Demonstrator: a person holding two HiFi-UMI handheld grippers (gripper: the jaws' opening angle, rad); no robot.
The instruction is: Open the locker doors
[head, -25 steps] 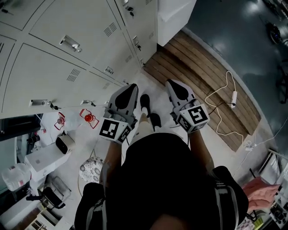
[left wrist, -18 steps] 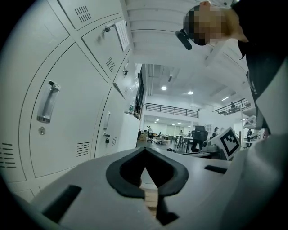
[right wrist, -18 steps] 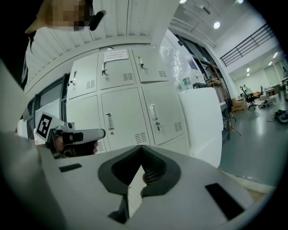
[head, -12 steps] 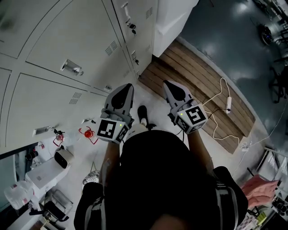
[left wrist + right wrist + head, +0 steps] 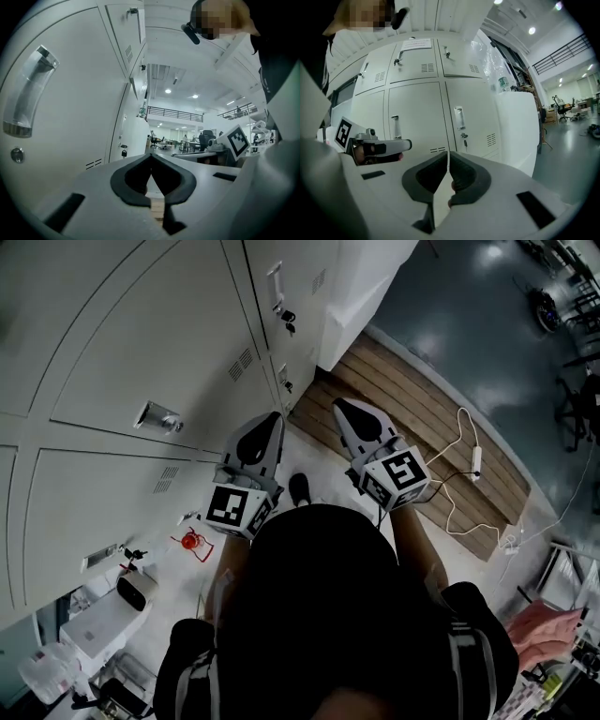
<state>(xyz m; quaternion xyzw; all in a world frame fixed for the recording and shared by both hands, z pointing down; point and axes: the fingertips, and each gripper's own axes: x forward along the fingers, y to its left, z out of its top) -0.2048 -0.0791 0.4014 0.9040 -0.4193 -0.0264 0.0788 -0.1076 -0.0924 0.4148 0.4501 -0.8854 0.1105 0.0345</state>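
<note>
Both grippers are out in front of the person, touching nothing. The left gripper (image 5: 151,158) has its jaws closed together with nothing between them. The right gripper (image 5: 448,157) is the same, tips meeting and empty. The locker doors (image 5: 141,324) are at far left, and every one in view is closed. Only the head view shows the wooden platform (image 5: 412,418) and white cable (image 5: 461,465) on the floor at right. Only the left gripper view shows a door handle (image 5: 26,93) close up at its left. Only the right gripper view shows a paper sheet (image 5: 416,44) on a top door.
</note>
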